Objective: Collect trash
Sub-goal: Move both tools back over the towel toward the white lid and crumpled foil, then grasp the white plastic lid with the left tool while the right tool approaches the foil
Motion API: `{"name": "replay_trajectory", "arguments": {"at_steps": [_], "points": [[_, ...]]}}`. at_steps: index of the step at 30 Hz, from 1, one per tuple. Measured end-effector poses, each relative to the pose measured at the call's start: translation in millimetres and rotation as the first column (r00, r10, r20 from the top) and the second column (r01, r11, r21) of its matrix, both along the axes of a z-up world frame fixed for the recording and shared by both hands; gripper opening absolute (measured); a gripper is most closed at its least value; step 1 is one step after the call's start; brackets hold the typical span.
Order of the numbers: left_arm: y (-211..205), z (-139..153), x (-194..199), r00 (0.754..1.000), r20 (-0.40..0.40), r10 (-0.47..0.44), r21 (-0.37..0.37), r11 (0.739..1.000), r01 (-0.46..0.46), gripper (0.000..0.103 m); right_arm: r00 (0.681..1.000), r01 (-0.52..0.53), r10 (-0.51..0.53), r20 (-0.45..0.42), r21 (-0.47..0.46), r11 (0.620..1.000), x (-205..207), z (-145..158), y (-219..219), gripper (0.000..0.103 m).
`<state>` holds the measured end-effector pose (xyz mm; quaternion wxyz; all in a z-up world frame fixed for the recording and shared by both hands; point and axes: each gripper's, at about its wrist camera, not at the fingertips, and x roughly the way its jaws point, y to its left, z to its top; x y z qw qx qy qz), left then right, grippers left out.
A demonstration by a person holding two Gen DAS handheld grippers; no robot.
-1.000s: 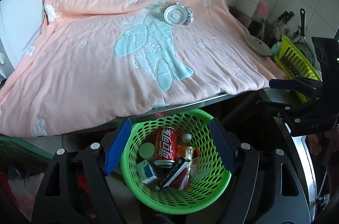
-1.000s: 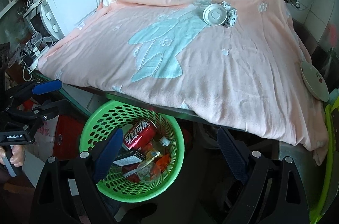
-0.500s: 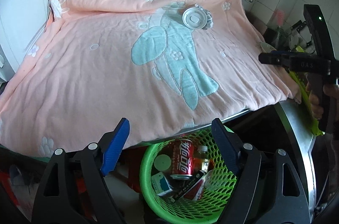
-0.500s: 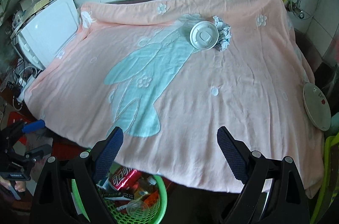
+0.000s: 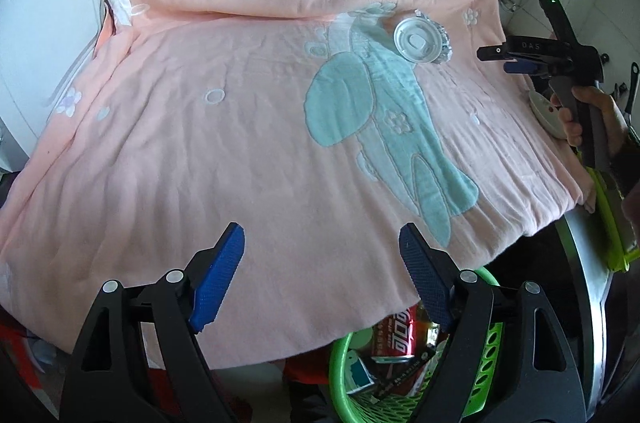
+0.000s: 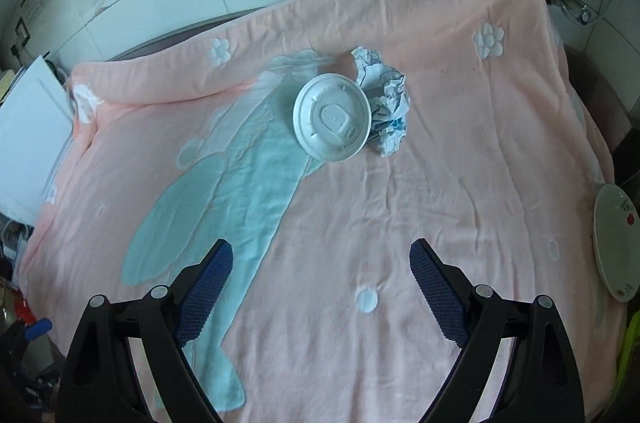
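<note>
- Both tongs stand wide open and hold nothing: the left gripper (image 5: pixel 322 275) over the front edge of the pink blanket (image 5: pixel 200 151), the right gripper (image 6: pixel 320 283) above its middle.
- A white plastic lid (image 6: pixel 331 116) lies near the blanket's back edge, touching a crumpled paper (image 6: pixel 386 103).
- The green basket (image 5: pixel 486 355) of trash sits below the front edge.

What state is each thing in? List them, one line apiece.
Left hand-held gripper: open, empty.
Right hand-held gripper: open, empty.
Plastic lid: flat on the blanket, touching the crumpled paper.
Crumpled paper: balled up, uncollected.
Green basket: below the blanket's edge, holding trash.
Red can: inside the basket.
Pink blanket: spread out, wrinkled.
</note>
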<state>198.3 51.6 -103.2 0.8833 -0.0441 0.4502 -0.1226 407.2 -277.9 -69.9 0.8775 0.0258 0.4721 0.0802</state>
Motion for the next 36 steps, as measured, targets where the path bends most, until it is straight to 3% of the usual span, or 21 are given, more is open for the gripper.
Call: {"name": "replay_trajectory", "arguments": {"at_steps": [8, 14, 19, 26, 29, 36], "points": [[10.2, -11.2, 28.0, 1.0, -0.024, -0.008, 0.006, 1.0, 0.008, 0.079, 0.994, 0.105, -0.104, -0.012, 0.082, 0.991, 66.4, -18.1, -20.3, 0.083], [15.1, -18.8, 41.4, 0.999, -0.041, -0.02, 0.018, 1.0, 0.021, 0.079, 0.99, 0.141, -0.14, -0.012, 0.067, 0.988, 103.4, -32.5, -28.9, 0.08], [22.7, -25.2, 47.3, 0.998, -0.056, -0.015, 0.021, 1.0, 0.017, 0.079, 0.986, 0.168, -0.165, -0.03, 0.113, 0.979, 125.9, -45.8, -36.2, 0.079], [30.1, -30.8, 52.1, 0.998, -0.067, -0.018, 0.027, 0.999, 0.02, 0.079, 0.982, 0.185, -0.177, -0.061, 0.183, 0.965, 143.7, -63.2, -40.9, 0.062], [33.0, -30.1, 54.2, 0.998, -0.063, -0.01, 0.026, 1.0, 0.011, 0.079, 0.984, 0.175, -0.169, -0.053, 0.177, 0.969, 144.8, -64.3, -36.5, 0.05], [32.0, -21.7, 70.2, 0.999, -0.039, -0.023, 0.012, 1.0, 0.024, 0.079, 0.992, 0.12, -0.115, -0.043, 0.13, 0.984, 132.2, -63.3, -16.0, 0.036]]}}
